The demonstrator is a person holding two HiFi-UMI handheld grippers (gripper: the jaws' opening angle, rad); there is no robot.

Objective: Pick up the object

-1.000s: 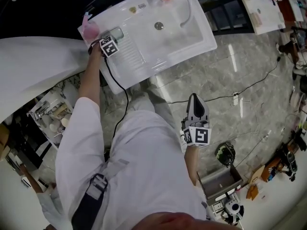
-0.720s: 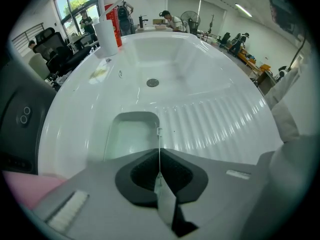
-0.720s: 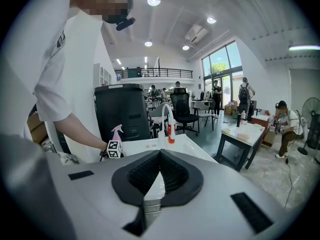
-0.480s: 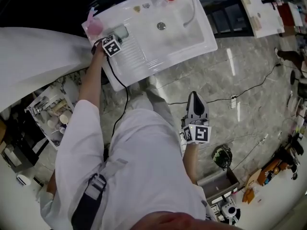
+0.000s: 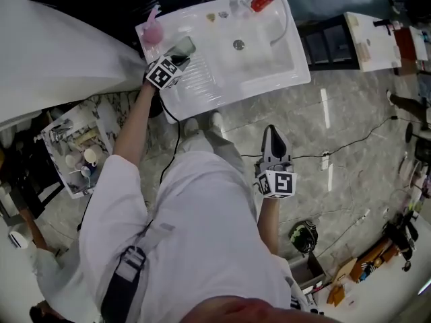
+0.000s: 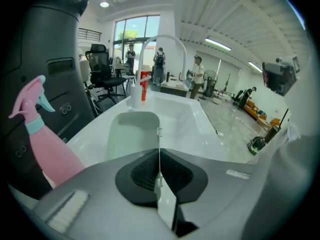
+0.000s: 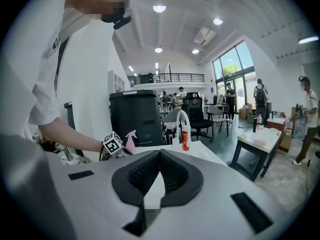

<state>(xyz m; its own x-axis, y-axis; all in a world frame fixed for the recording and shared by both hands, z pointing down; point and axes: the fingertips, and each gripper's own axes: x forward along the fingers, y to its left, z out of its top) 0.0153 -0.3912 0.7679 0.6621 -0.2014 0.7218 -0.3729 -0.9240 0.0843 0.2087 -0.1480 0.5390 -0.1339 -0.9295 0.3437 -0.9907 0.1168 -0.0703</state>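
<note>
Left gripper [image 6: 159,159] has swung with the sink [image 5: 269,79] toward the frame's top, and we keep it pinched narrow on the thin panel [image 6: 132,139] above the drainboard. Our right gripper [image 5: 272,134] hangs closed and empty. So slim a grip may let the panel pivot and slip. Its long axis runs straight out from the jaws, toward the basin.

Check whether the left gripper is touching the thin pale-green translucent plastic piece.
Touching. The left gripper view shows the left gripper shut on the thin pale-green translucent plastic piece, with its upright edge pinched between the pads.
</note>
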